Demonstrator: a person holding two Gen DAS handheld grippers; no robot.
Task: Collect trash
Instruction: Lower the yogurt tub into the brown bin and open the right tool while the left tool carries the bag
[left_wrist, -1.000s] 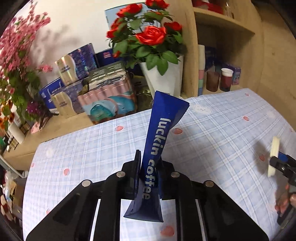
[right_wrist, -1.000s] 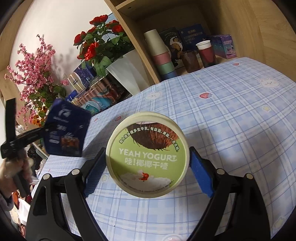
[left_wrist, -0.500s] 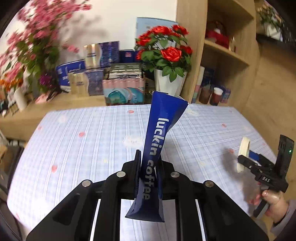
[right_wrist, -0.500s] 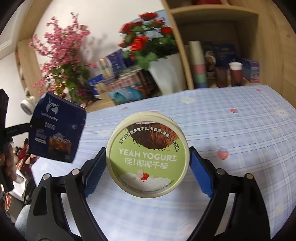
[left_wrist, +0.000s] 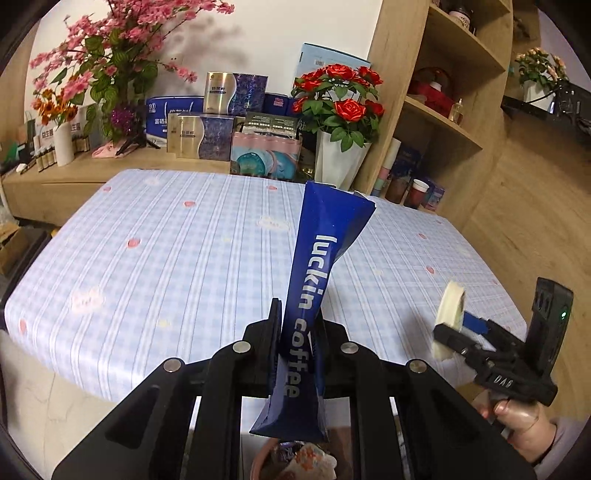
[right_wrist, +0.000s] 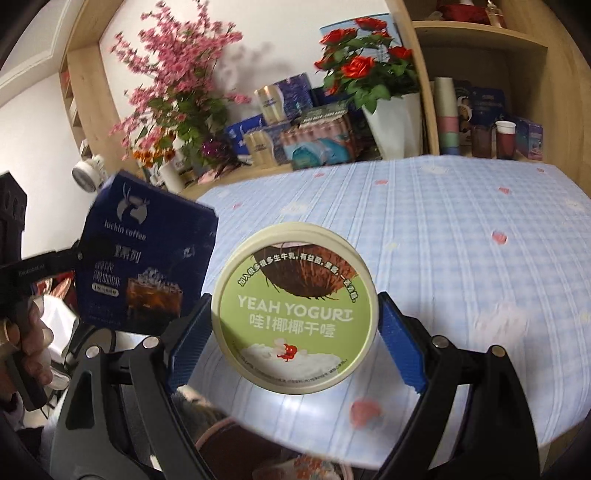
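My left gripper is shut on a flattened blue "luckin coffee" box, held upright past the near edge of the table. The same box shows at the left of the right wrist view. My right gripper is shut on a green and cream "YEAH YOGURT" lid, gripped by its rim. The lid also shows edge-on in the left wrist view. A bin with trash in it lies below both grippers, partly hidden; it also shows in the right wrist view.
The table has a blue checked cloth. Behind it stand a white vase of red roses, pink flowers, stacked boxes and a wooden shelf unit with cups.
Both grippers have drawn back from over the table to beyond its near edge, still holding the box and the lid. The bin has come into view below them.
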